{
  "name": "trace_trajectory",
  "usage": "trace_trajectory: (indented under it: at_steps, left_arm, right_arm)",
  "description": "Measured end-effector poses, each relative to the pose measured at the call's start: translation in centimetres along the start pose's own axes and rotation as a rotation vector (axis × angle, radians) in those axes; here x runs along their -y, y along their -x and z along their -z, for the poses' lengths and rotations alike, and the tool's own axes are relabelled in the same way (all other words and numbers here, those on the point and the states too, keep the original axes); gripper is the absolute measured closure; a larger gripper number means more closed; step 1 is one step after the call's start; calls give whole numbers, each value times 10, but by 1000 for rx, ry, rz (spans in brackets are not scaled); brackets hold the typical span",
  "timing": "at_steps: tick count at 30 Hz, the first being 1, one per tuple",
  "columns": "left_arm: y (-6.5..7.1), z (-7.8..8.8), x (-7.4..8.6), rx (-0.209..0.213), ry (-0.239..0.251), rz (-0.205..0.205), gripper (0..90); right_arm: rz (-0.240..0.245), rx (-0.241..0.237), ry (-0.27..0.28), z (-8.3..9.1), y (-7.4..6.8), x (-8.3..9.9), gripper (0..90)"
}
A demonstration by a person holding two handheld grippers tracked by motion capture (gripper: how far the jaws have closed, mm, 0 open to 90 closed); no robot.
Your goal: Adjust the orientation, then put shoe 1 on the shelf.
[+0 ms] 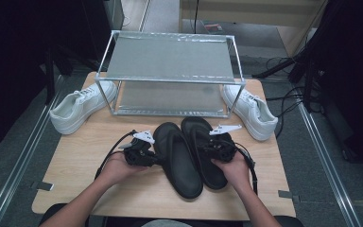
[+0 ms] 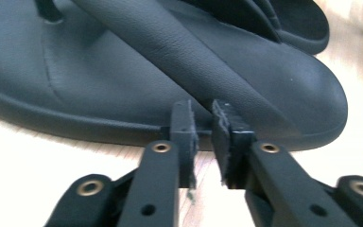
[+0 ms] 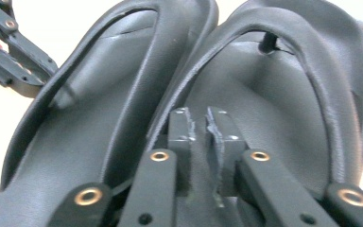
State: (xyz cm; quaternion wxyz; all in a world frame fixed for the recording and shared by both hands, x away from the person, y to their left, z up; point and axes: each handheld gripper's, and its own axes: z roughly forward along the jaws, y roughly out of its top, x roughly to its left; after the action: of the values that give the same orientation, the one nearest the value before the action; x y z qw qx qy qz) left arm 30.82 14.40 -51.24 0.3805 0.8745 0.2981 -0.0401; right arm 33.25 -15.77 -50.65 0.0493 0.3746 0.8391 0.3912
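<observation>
Two black flip-flops lie side by side on the wooden table (image 1: 90, 161): the left flip-flop (image 1: 179, 165) and the right flip-flop (image 1: 212, 172). My left gripper (image 1: 154, 160) points at the outer edge of the left flip-flop (image 2: 99, 80). Its jaws stand a narrow gap apart with nothing between them, and their tips (image 2: 203, 124) are right at the sole's rim. My right gripper (image 1: 204, 146) hovers over the footbed of the right flip-flop (image 3: 274, 104), just inside the strap. It (image 3: 198, 127) is slightly open and holds nothing. The left flip-flop (image 3: 99, 109) and the left gripper (image 3: 14, 52) show beyond it.
A metal two-shelf rack (image 1: 170, 80) stands at the back of the table. A white sneaker (image 1: 78, 106) lies left of it and another white sneaker (image 1: 253, 111) lies right of it. Bare wood runs along the front edge. Cables trail on the floor at the right.
</observation>
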Motion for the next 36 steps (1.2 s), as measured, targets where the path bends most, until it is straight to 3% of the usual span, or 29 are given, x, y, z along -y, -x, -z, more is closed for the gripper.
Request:
trace_trajectory:
  at_steps: [1, 6, 8, 12, 15, 18, 31, 36]
  left_arm:
    - [1, 4, 0, -2, 15, -16, 736]
    - [0, 12, 0, 4, 52, -3, 622]
    - [0, 17, 0, -16, 69, -1, 584]
    - [-5, 22, 2, -18, 90, 9, 494]
    - [-11, 26, 3, -25, 101, 35, 475]
    - [-14, 28, 4, -31, 99, 37, 455]
    - [-20, 33, 6, -59, 104, 49, 438]
    - [-21, 34, 7, -64, 101, 52, 438]
  right_arm:
    - [-4, -4, 21, 2, 1, 1, 762]
    - [-11, -17, 74, 8, 3, 1, 696]
    - [-3, -23, 95, 10, 1, 2, 636]
    - [-9, -15, 129, 13, -6, 2, 562]
    - [-2, -25, 139, 12, -11, 3, 524]
    - [16, -17, 136, 9, -16, 5, 505]
    - [-6, 7, 118, -3, -27, 7, 438]
    - [6, 16, 113, -8, -31, 6, 427]
